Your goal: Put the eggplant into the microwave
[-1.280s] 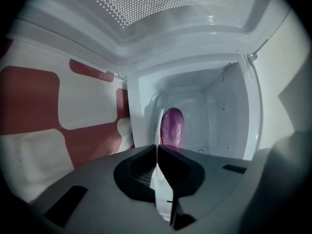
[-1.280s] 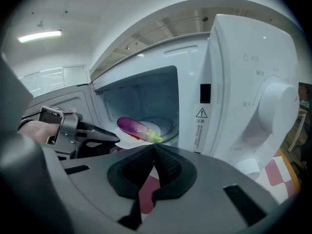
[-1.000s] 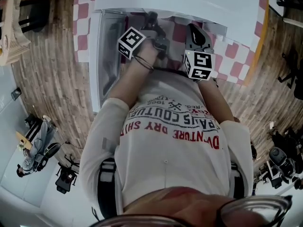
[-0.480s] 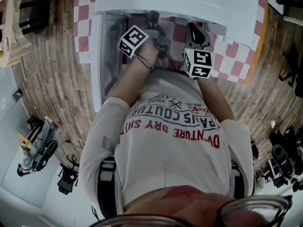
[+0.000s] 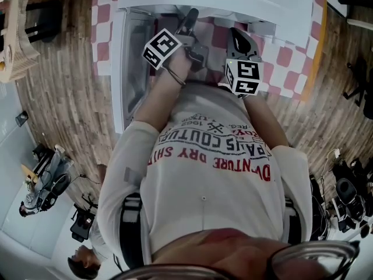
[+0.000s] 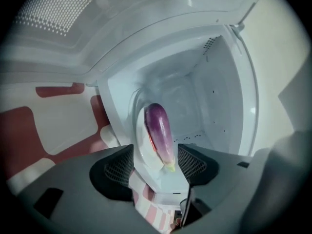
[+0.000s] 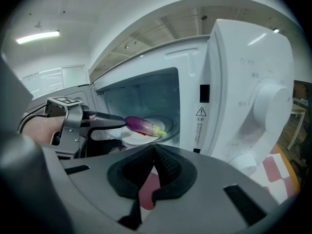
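While eggplant [image 6: 160, 133] lies on plate [image 6: 140, 152], stem points outward.

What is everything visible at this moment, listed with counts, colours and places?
white microwave oven: 1, white, on the table, door open
round control dial: 1, white, on the microwave's front panel
long purple eggplant with a green stem end: 1, purple, inside the microwave, over the plate
round white plate: 1, white, on the microwave floor
checkered tablecloth: 1, red and white, under the microwave
wooden plank floor: 1, brown, around the table
left hand-held gripper: 1, dark grey, reaching into the microwave, jaws apart
right hand-held gripper: 1, dark grey, outside the microwave, jaws together, empty
person's printed T-shirt: 1, white
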Motion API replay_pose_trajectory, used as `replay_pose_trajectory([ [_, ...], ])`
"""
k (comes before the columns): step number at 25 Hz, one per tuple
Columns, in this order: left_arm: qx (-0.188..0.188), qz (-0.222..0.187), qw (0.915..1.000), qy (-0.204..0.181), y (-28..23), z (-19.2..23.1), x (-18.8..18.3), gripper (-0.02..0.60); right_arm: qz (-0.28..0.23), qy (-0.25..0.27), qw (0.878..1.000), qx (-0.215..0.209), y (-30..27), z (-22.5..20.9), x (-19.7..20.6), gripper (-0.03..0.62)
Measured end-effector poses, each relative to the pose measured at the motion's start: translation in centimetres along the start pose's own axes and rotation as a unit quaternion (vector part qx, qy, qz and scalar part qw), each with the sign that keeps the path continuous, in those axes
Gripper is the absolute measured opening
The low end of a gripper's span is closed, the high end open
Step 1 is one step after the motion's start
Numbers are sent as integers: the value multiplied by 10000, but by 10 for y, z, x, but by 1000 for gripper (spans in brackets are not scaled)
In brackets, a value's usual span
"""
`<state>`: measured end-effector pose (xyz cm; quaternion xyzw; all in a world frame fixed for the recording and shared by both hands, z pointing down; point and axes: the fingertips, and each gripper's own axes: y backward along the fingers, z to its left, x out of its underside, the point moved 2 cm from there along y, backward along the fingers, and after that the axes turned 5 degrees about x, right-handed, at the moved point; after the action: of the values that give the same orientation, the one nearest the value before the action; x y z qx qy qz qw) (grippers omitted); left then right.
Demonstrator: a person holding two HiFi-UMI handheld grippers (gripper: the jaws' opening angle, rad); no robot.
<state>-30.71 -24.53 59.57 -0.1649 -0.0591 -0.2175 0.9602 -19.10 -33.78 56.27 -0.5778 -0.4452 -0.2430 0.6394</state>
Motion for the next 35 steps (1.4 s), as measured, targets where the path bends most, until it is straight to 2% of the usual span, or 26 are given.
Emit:
replay_pose_trajectory([
  [2, -55, 104, 9992, -384, 6, -5, 3, 284, -23, -3, 10000, 3, 4, 0, 1, 21],
  [3, -123, 135, 9982, -579, 10, -8, 4, 257, -48, -5, 10000, 2, 6, 0, 1, 21],
  [6, -452, 172, 9926, -1114, 24, -12, 7, 34, -123, 5, 9999, -16, 13, 2, 0, 21],
  [10, -309, 193, 9845, -1716, 43, -32, 15, 28, -227, 17, 9997, -54, 28, 7, -2, 21],
  [12, -135, 189, 9770, -2119, 51, -47, 18, 28, -341, 6, 9994, -64, 35, 9, -6, 21],
  [14, 204, 153, 9667, -2545, 60, -68, 21, 26, -508, 7, 9987, -60, 44, 10, -14, 21],
  [16, 696, 30, 9551, -2878, 71, -96, 23, 26, -718, 4, 9974, -41, 55, 9, -23, 21],
  [18, 1040, -171, 9398, -3251, 84, -122, 24, 26, -1006, -71, 9949, 6, 68, 7, -36, 21],
  [19, 1144, -290, 9291, -3504, 91, -134, 24, 26, -1177, -142, 9929, 29, 76, 5, -43, 21],
  [20, 1217, -407, 9158, -3806, 97, -145, 24, 26, -1342, -204, 9907, 47, 84, 3, -50, 21],
  [23, 1290, -641, 8690, -4734, 112, -170, 29, 26, -1659, -164, 9860, 92, 102, 0, -69, 21],
  [25, 1305, -680, 8462, -5121, 119, -179, 34, 26, -1741, -52, 9847, 99, 110, 1, -76, 21],
  [27, 1309, -708, 8312, -5357, 126, -183, 38, 27, -1789, 55, 9838, 92, 116, 2, -80, 21],
  [30, 1161, -790, 8149, -5623, 133, -183, 40, 28, -1855, 246, 9823, 65, 123, 5, -85, 21],
  [34, 843, -922, 7803, -6128, 136, -185, 39, 28, -1906, 470, 9805, -2, 129, 9, -90, 21],
  [35, 811, -949, 7754, -6190, 137, -186, 39, 28, -1916, 524, 9801, -15, 130, 11, -91, 21],
])
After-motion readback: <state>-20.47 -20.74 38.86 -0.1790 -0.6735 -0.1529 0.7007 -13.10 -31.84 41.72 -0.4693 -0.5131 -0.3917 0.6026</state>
